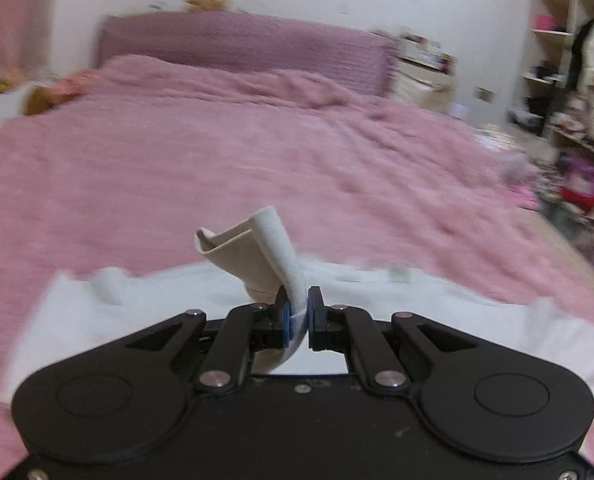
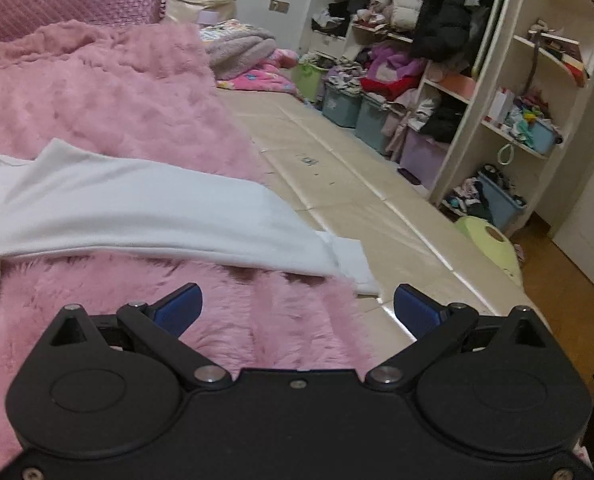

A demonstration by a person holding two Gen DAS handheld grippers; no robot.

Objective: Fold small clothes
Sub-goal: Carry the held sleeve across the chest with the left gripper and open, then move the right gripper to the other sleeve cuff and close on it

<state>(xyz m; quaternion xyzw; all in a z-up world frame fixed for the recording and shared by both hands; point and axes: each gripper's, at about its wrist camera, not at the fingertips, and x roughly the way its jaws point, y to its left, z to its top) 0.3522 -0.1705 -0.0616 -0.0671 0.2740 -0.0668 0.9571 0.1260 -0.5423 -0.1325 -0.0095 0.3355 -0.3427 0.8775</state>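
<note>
Left wrist view only: left tongs (image 1: 298,312) pinching a cuff of the white garment (image 1: 269,248) — fabric lifted above the pink bed cover (image 1: 217,152). Right wrist view only: right tongs (image 2: 297,312) spread wide, holding nothing — the garment's sleeve (image 2: 157,216) lies flat on the cover just ahead of them; shelves (image 2: 497,80) beyond.

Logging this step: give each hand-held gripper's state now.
Left hand-held gripper: shut on the white garment.
Right hand-held gripper: open, holding nothing.
</note>
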